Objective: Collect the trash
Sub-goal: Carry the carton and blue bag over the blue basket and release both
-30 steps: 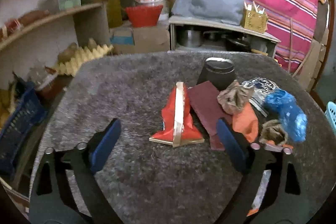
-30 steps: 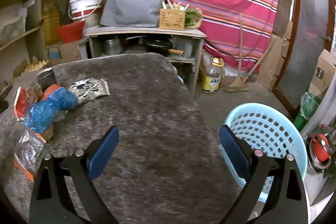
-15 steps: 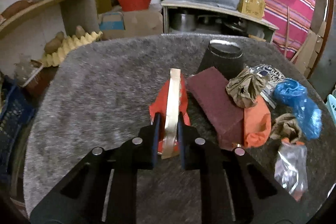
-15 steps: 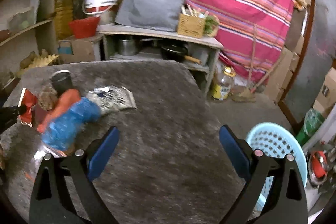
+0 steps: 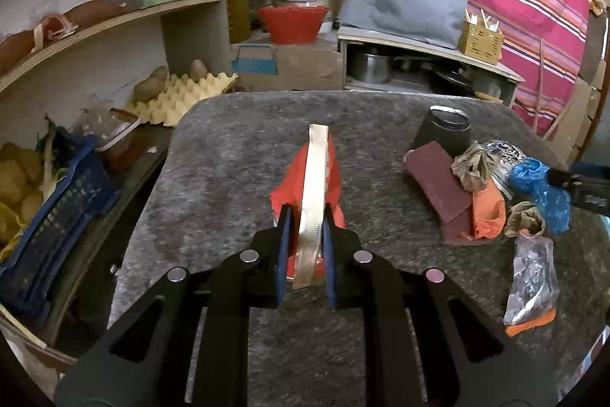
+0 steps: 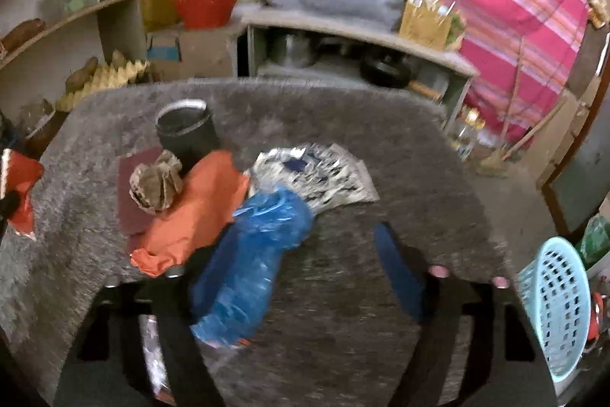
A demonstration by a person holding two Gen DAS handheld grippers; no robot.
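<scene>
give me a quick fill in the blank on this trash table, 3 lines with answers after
1. The left claw is shut on a ____ wrapper.
2. The right claw is closing around a ____ plastic bag.
3. The basket beside the table is light ____.

Missing words: red; blue; blue

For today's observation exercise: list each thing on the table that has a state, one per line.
Left tongs: shut on red wrapper.
Red wrapper: gripped, standing on edge.
Right tongs: closing around blue bag.
Blue bag: crumpled, lying.
Black cup: upright, open.
Brown paper: crumpled.
</scene>
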